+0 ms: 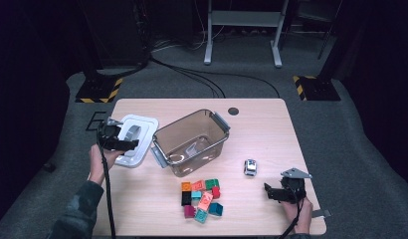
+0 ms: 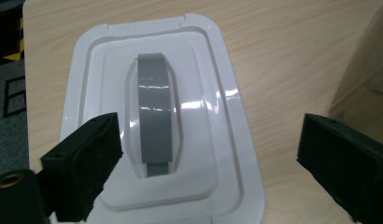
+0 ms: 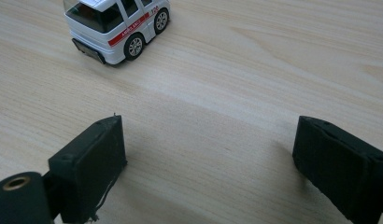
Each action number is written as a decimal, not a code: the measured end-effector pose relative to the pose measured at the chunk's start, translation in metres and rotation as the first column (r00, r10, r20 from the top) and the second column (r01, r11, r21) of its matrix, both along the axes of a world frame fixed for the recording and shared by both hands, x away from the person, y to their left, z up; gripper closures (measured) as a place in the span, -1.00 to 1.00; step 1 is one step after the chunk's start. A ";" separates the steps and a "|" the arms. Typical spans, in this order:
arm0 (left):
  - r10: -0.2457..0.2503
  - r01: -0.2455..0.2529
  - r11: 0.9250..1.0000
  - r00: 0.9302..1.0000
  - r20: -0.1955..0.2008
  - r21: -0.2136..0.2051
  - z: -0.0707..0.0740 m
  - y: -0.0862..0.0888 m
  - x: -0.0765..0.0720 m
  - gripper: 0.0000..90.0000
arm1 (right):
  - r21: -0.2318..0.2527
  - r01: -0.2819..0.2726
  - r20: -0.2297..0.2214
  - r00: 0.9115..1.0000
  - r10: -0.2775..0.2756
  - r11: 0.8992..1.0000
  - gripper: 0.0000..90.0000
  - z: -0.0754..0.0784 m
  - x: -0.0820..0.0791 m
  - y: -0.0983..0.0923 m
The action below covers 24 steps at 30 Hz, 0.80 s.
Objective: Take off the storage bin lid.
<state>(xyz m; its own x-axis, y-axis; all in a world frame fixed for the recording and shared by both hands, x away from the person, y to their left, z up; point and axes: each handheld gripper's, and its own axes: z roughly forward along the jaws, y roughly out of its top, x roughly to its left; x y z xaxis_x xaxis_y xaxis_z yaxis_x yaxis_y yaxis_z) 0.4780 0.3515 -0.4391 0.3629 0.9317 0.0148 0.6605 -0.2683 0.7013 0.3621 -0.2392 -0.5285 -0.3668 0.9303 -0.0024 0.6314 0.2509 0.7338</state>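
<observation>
A white lid [image 1: 142, 127] with a grey handle [image 2: 154, 116] lies flat on the table at the left. My left gripper [image 1: 125, 145] hovers just above its near end, jaws wide apart [image 2: 210, 140], nothing between them. A small white toy car [image 1: 250, 167] with a red stripe stands right of centre [image 3: 117, 25]. My right gripper [image 1: 270, 191] rests low near the table's front right, open [image 3: 208, 144], a short way from the car, with bare wood between its jaws.
A clear brownish tub [image 1: 212, 149] with grey latches stands tilted at the middle of the wooden table [image 1: 261, 129], beside the lid. Several coloured building bricks [image 1: 202, 196] lie clustered in front of it. Cables and stand legs are on the floor beyond.
</observation>
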 end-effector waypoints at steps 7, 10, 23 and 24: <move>-0.038 0.037 0.999 0.998 0.052 0.011 -0.005 -0.004 -0.049 -1.00 | -0.001 0.001 -0.001 1.000 -0.001 1.000 -0.81 0.000 0.000 0.000; -0.038 0.037 0.999 0.997 0.060 0.016 -0.011 -0.006 -0.060 -1.00 | 0.001 0.003 -0.001 1.000 -0.003 1.000 -0.81 0.000 0.000 0.000; -0.044 0.042 0.998 0.998 0.048 0.046 -0.067 -0.022 -0.115 -1.00 | -0.003 0.006 0.001 1.000 -0.006 1.000 -0.81 0.000 0.000 0.001; -0.039 0.037 0.998 0.998 0.051 0.045 -0.071 -0.023 -0.116 -1.00 | -0.003 0.006 0.002 1.000 -0.006 1.000 -0.82 0.000 0.000 0.001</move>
<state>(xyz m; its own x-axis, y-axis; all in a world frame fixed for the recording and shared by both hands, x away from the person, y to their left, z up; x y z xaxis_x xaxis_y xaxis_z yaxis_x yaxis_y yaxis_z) 0.3616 0.3289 -0.5102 0.3960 0.9152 0.0752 0.6124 -0.3242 0.7210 0.3621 -0.2383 -0.5285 -0.3613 0.9324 -0.0057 0.6316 0.2493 0.7341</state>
